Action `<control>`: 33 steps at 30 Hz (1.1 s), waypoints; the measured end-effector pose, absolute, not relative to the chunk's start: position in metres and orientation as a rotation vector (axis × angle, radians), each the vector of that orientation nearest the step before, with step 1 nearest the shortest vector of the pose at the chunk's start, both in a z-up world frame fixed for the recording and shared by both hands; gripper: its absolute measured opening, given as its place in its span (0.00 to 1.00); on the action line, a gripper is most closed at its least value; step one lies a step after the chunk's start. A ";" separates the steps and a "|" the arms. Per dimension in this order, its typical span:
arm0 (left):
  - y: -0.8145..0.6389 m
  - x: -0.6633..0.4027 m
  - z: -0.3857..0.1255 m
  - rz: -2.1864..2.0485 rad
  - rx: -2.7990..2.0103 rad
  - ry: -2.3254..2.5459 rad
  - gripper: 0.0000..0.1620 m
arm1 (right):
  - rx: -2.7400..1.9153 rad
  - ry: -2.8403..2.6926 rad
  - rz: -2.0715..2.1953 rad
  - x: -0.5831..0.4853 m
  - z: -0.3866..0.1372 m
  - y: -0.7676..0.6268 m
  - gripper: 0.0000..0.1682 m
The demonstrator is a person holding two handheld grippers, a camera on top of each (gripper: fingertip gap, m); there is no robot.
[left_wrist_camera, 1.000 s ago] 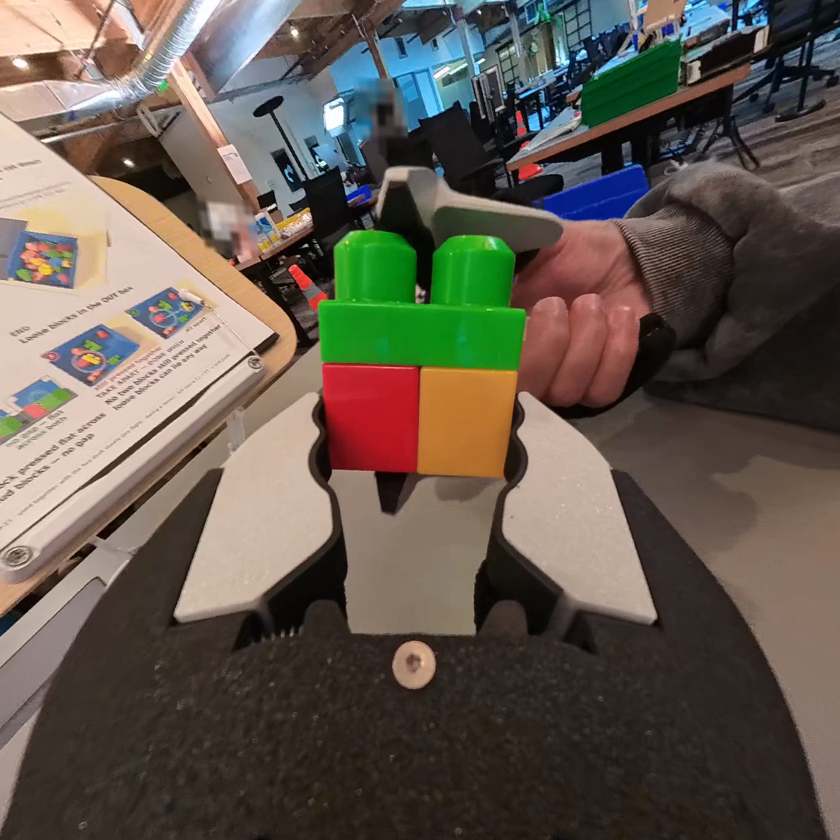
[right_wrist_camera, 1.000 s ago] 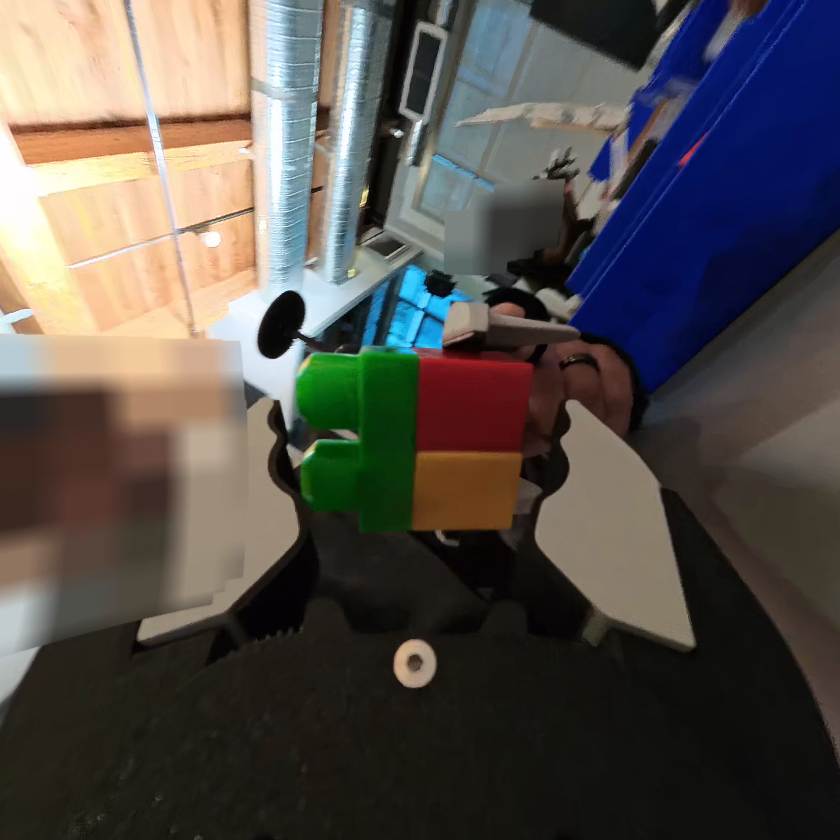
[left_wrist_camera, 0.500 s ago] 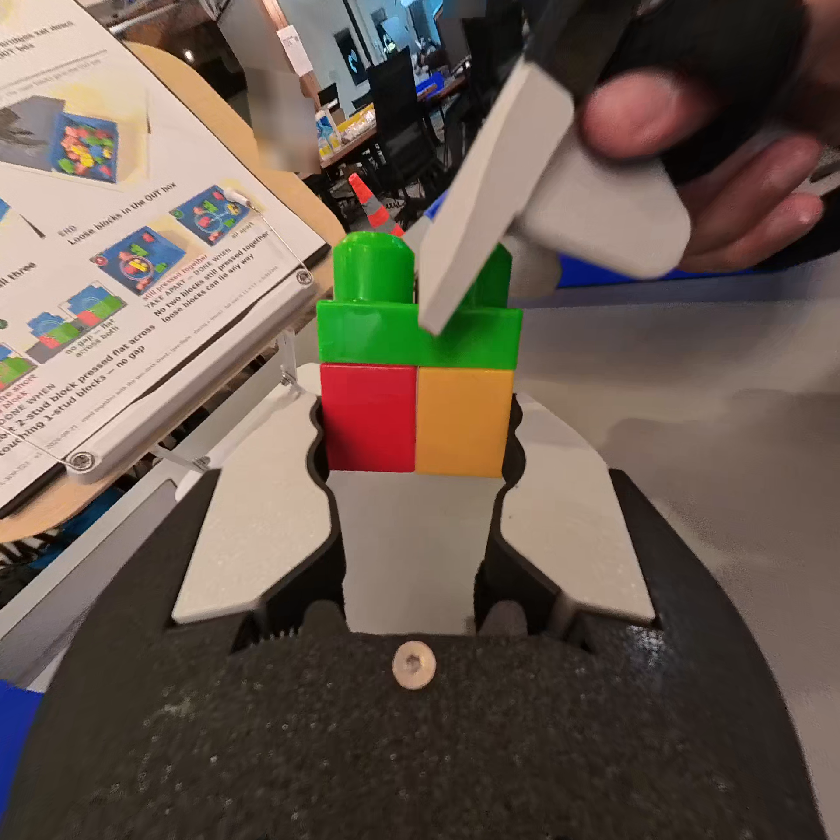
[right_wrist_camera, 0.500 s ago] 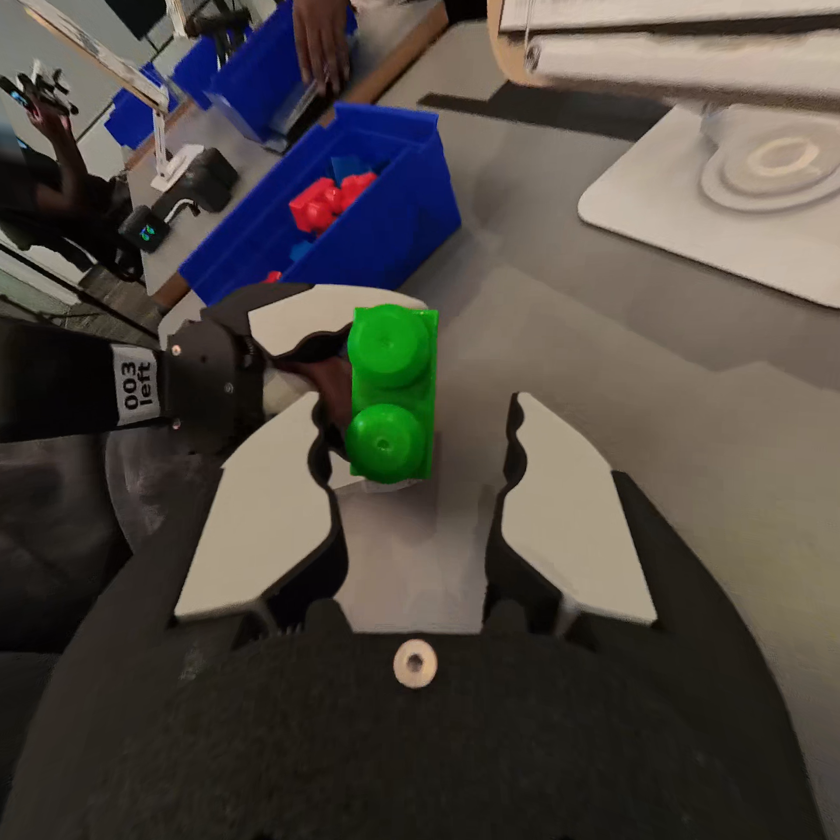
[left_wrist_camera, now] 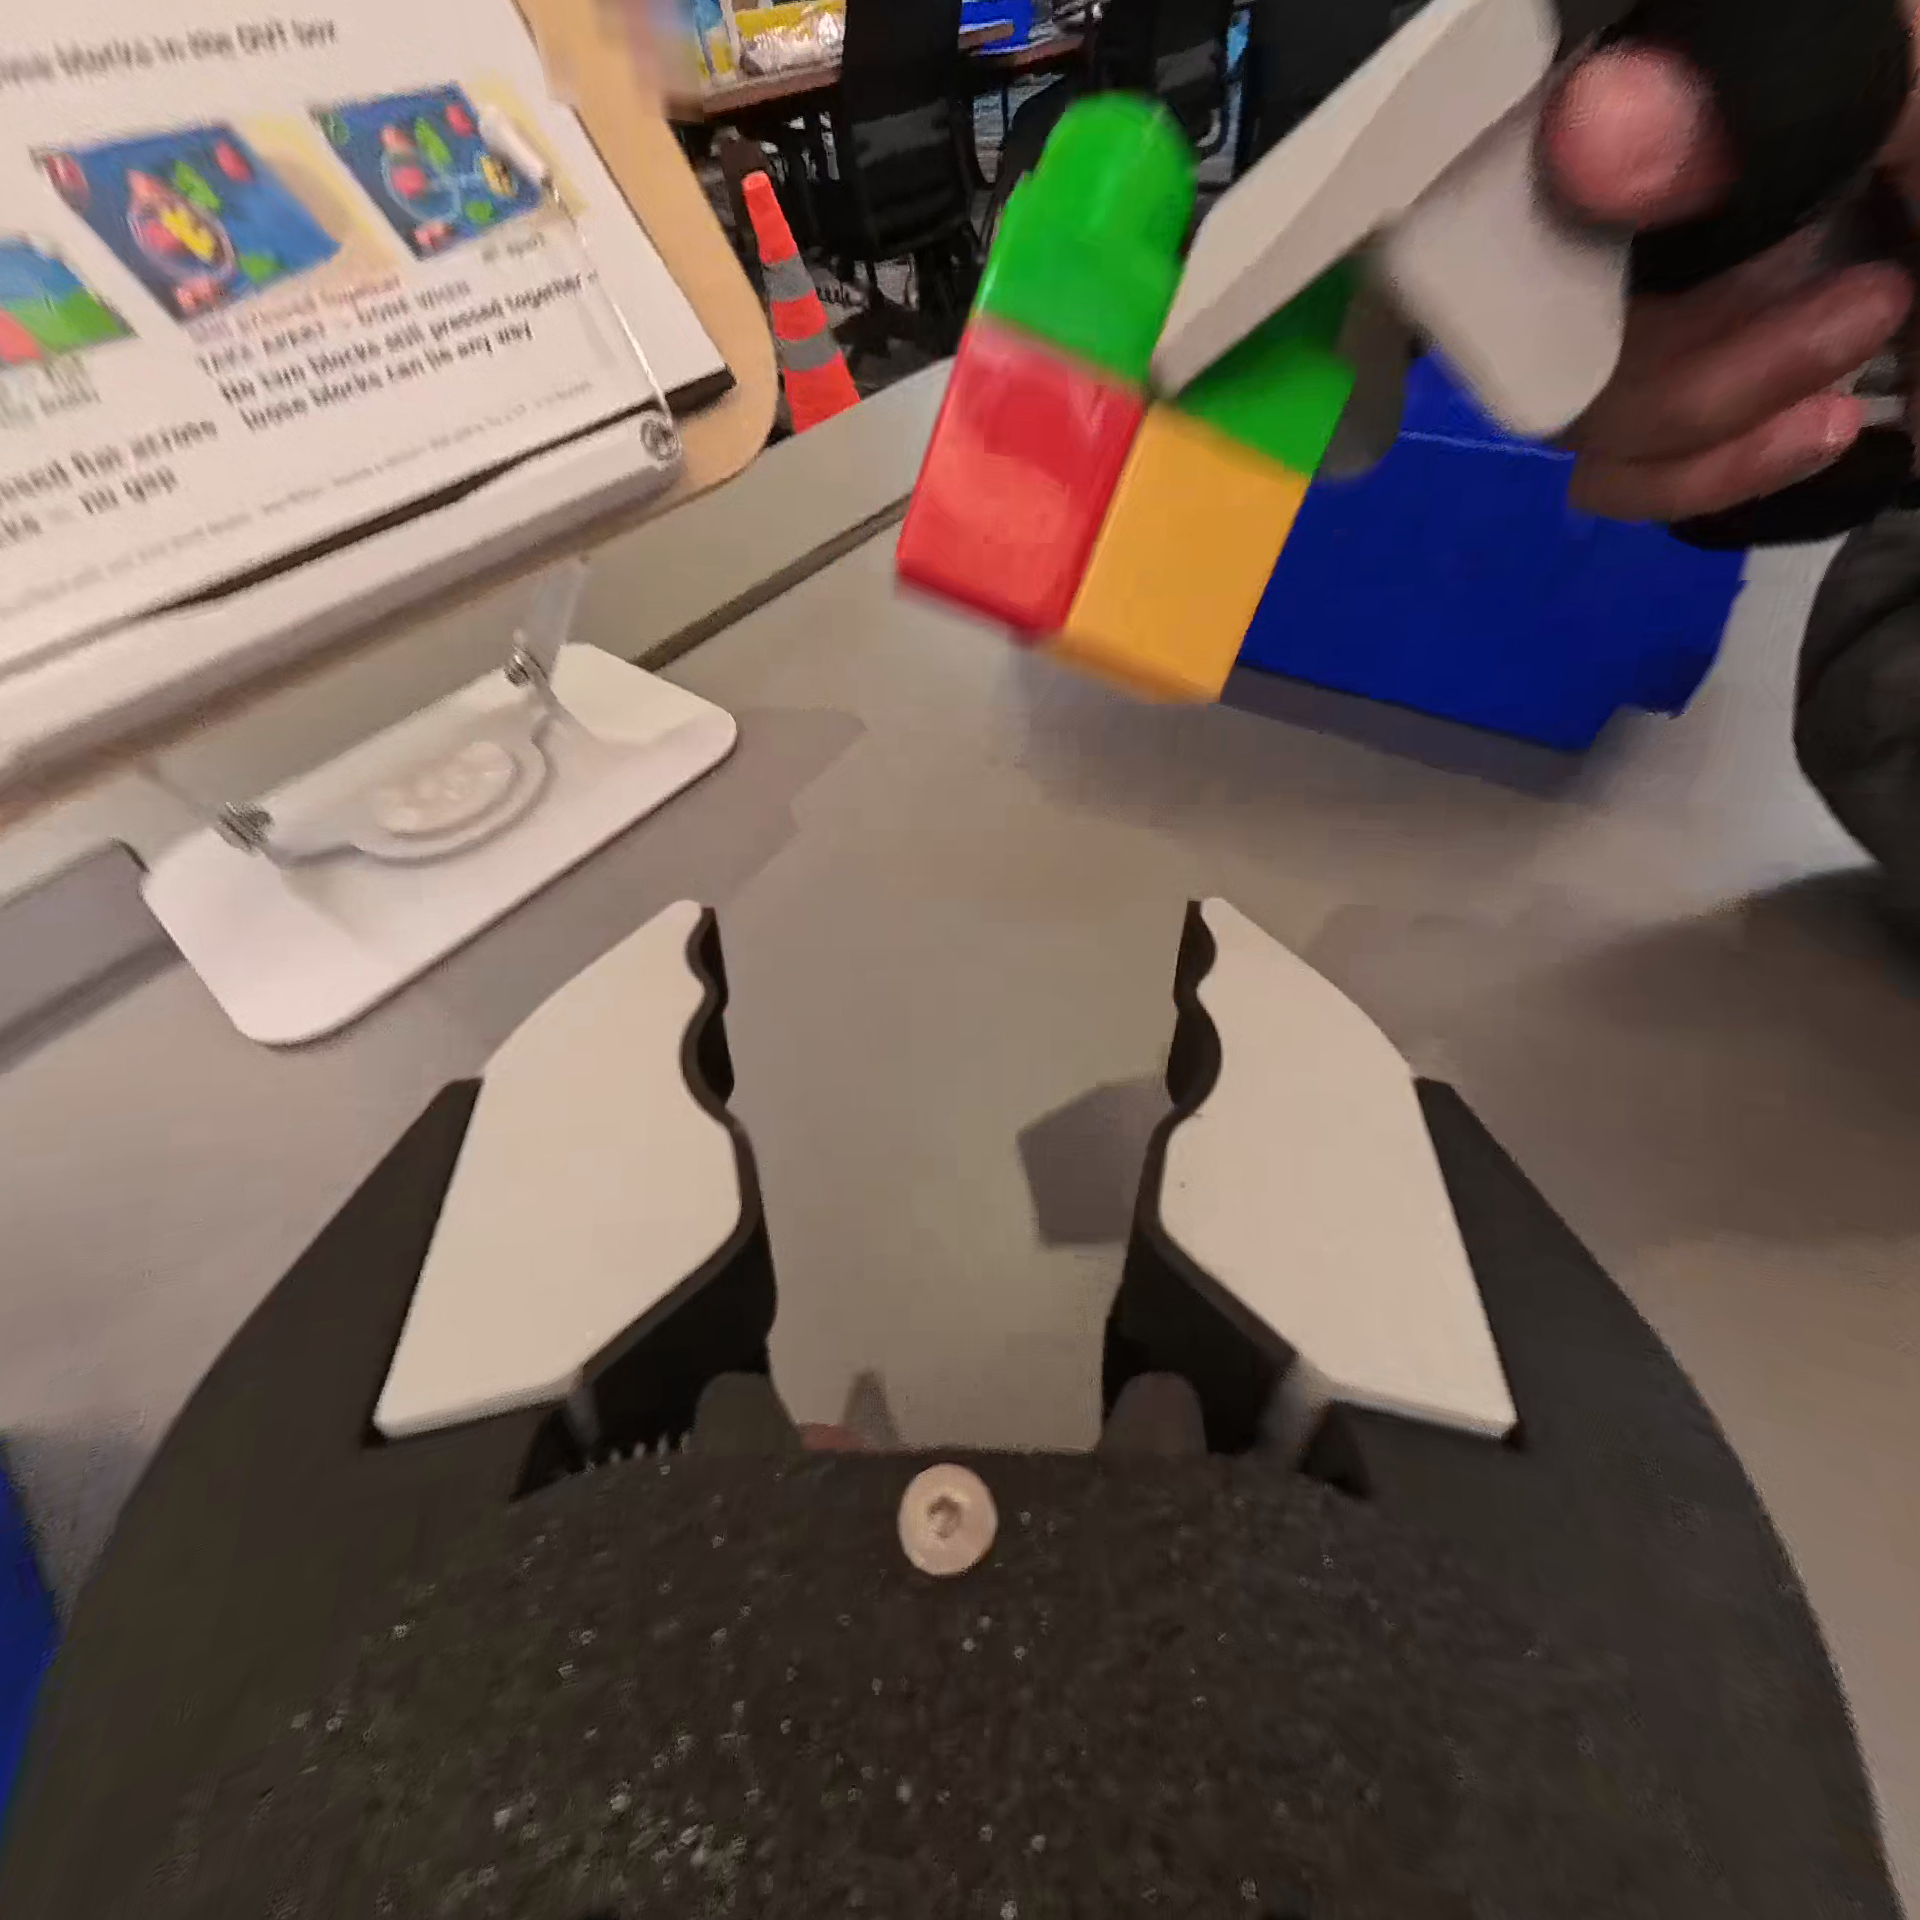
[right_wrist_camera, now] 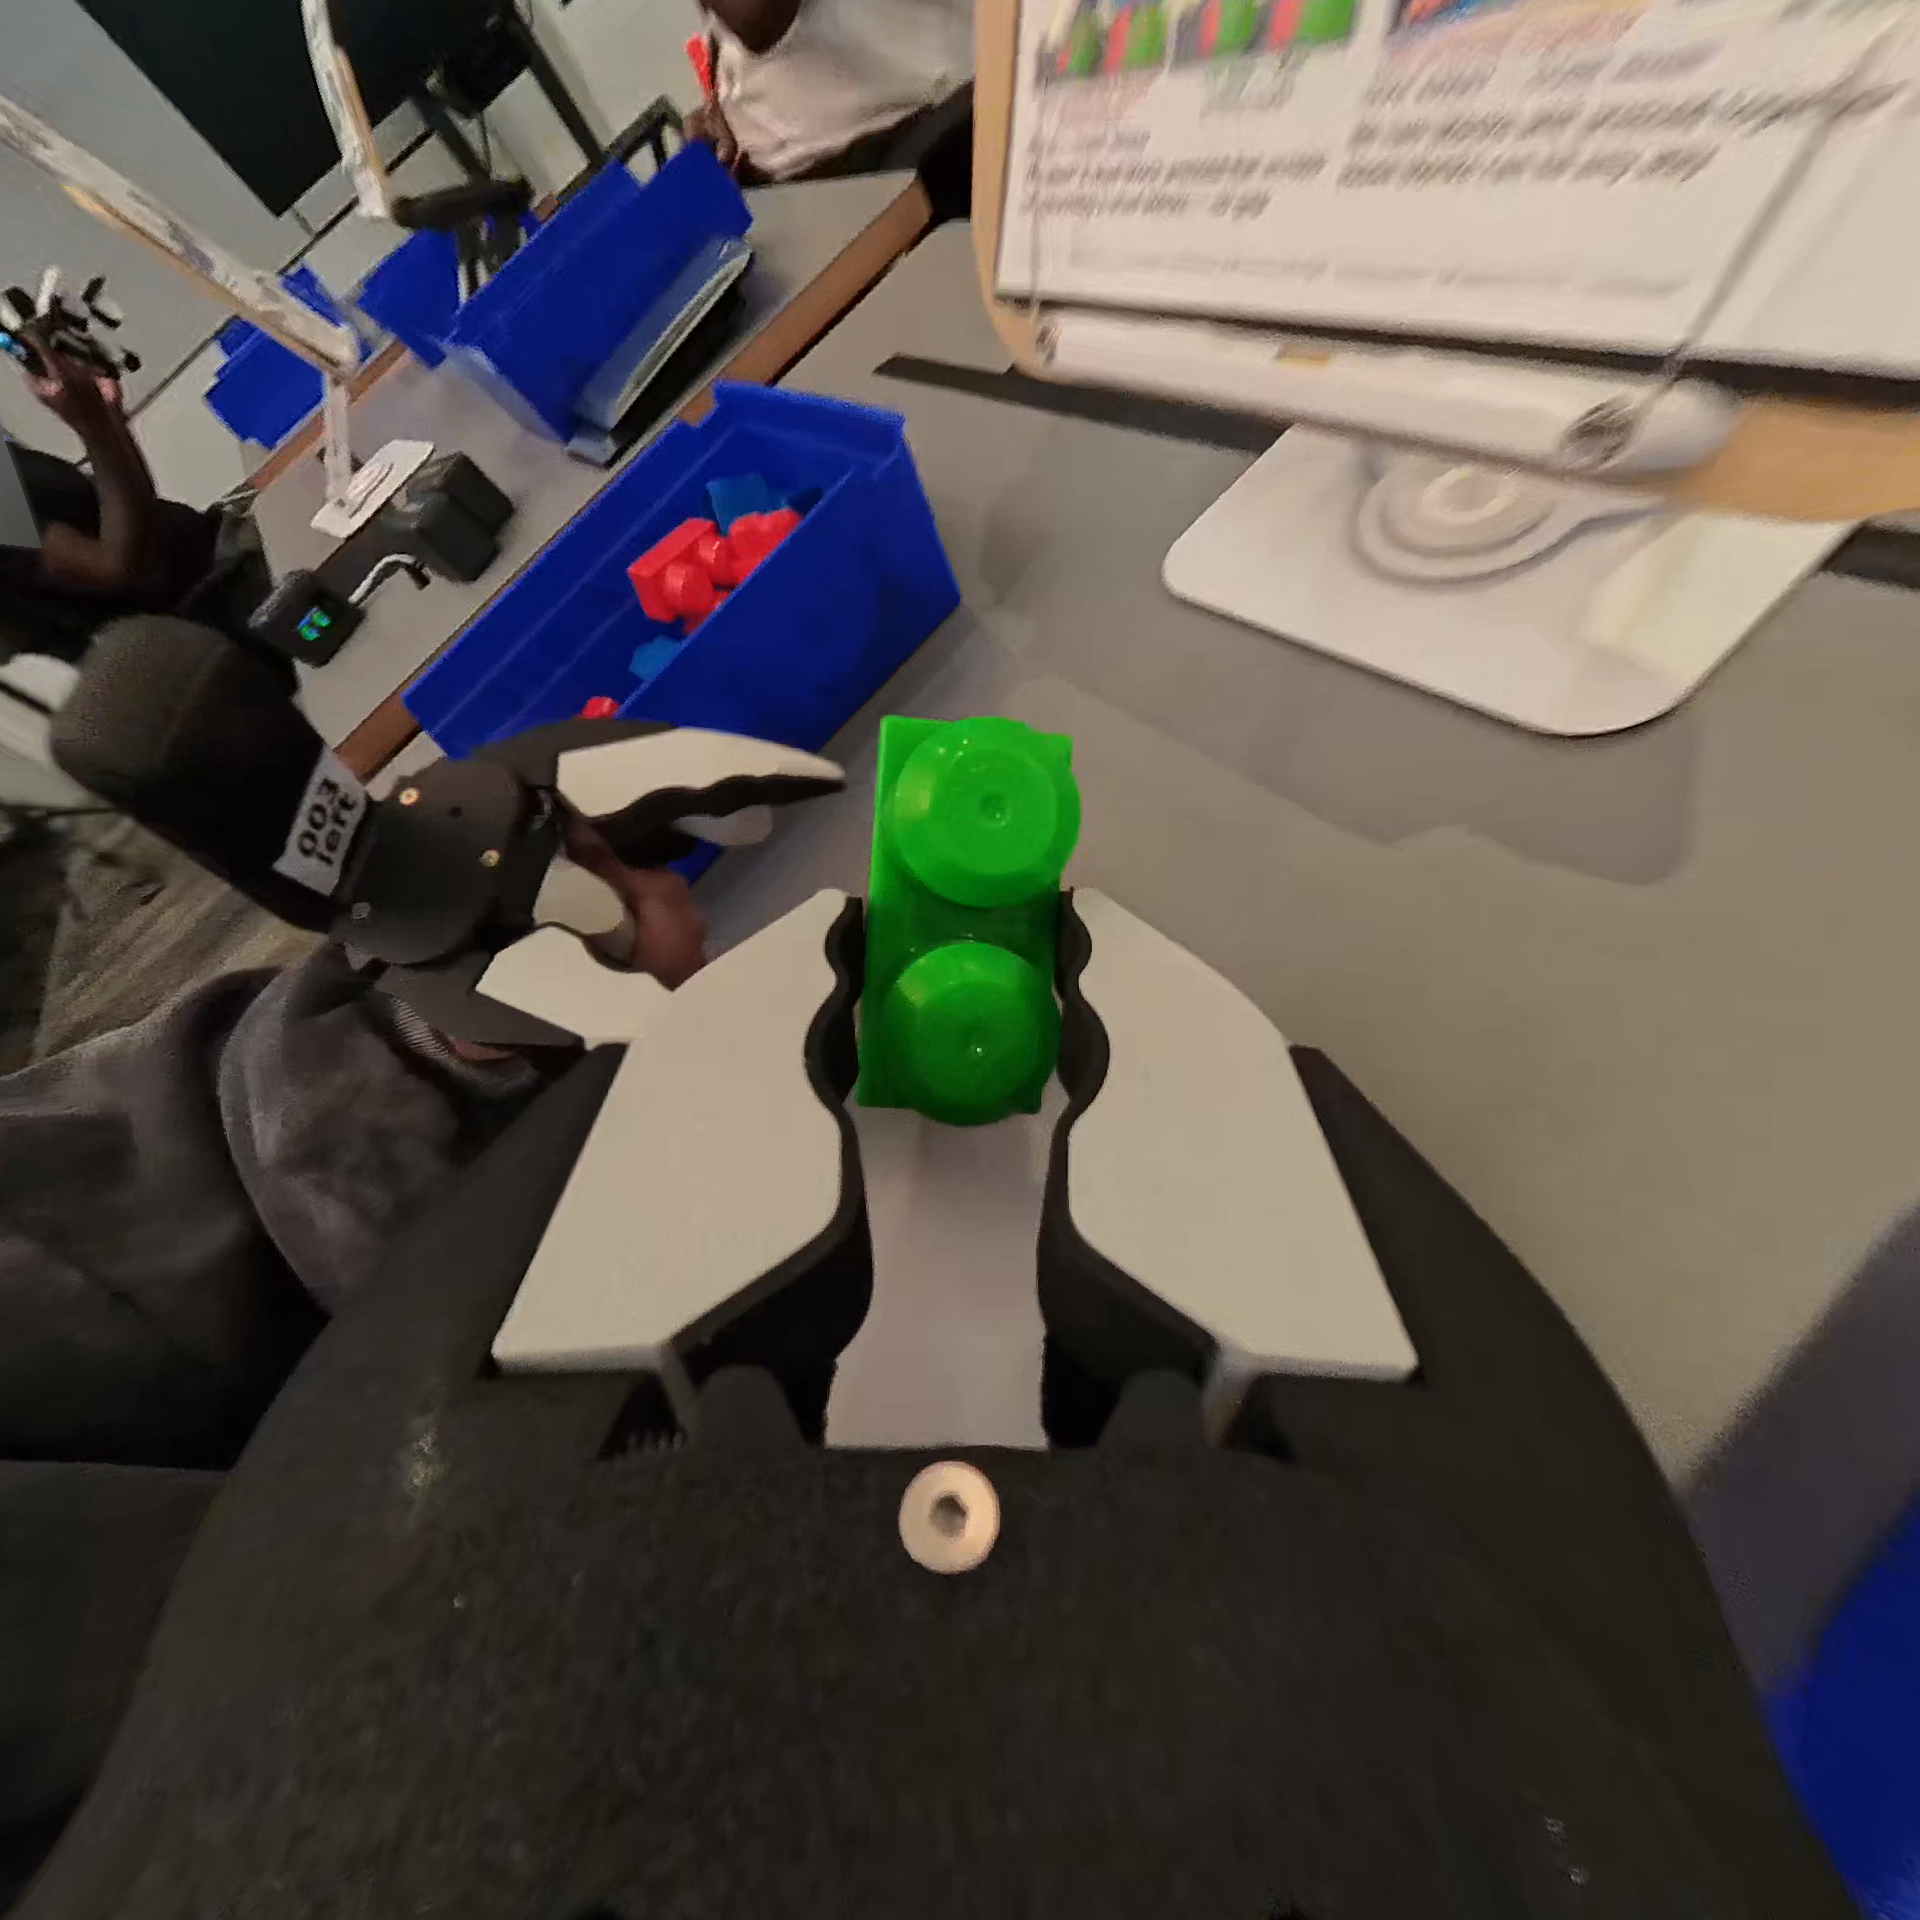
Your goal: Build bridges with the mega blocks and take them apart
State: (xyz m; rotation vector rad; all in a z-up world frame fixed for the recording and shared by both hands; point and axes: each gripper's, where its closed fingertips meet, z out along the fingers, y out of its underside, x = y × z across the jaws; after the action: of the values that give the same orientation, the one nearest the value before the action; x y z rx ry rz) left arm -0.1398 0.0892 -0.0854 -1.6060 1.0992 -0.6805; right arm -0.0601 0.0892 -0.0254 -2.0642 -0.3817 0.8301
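Note:
A small bridge hangs in the air: a green two-stud block [left_wrist_camera: 1091, 229] sits across a red block [left_wrist_camera: 1023, 478] and a yellow block [left_wrist_camera: 1184, 551]. My right gripper [right_wrist_camera: 961, 935] is shut on the green block [right_wrist_camera: 977, 914], both pads pressing its long sides. In that view the red and yellow blocks are hidden beneath it. In the left wrist view, one right finger [left_wrist_camera: 1351, 208] lies against the green block. My left gripper [left_wrist_camera: 951, 914] is open and empty, below and in front of the bridge. It also shows in the right wrist view [right_wrist_camera: 727, 883], open, left of the bridge.
A blue bin [right_wrist_camera: 831, 623] with red and blue blocks [right_wrist_camera: 707, 571] stands on the grey table [left_wrist_camera: 935, 1039], also in the left wrist view [left_wrist_camera: 1455, 582]. An instruction board on a white stand [left_wrist_camera: 447, 810] stands at the back. An orange cone [left_wrist_camera: 790, 301] is beyond the table edge.
My left gripper opened and let go of the red and yellow blocks, then drew back. My right gripper closed on the green block and now carries the whole bridge, tilted.

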 end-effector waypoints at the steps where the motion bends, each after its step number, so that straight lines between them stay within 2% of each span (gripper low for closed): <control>1: 0.087 -0.144 -0.089 -0.705 -1.638 1.086 0.51 | -2.045 -0.363 0.785 -0.046 -0.015 0.087 0.21; 7: 0.069 -0.171 -0.098 -0.756 -1.737 1.042 0.48 | -1.999 -0.145 0.193 0.094 0.040 0.072 0.21; 13: 0.059 -0.179 -0.099 -0.689 -1.744 1.053 0.47 | -2.254 0.059 -0.185 0.212 -0.016 0.061 0.21; 20: 0.054 -0.172 -0.101 -0.663 -1.727 1.096 0.47 | -2.565 0.061 -0.293 0.252 -0.116 0.056 0.21; 33: 0.055 -0.171 -0.119 -0.660 -1.767 1.129 0.48 | -2.619 0.090 -0.298 0.266 -0.148 0.064 0.21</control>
State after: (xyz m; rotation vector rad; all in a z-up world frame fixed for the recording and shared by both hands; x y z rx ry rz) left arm -0.1707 0.0554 -0.1186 -1.7669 1.1291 -0.6605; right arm 0.2664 0.0638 -0.1479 -2.6189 0.0904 -0.2982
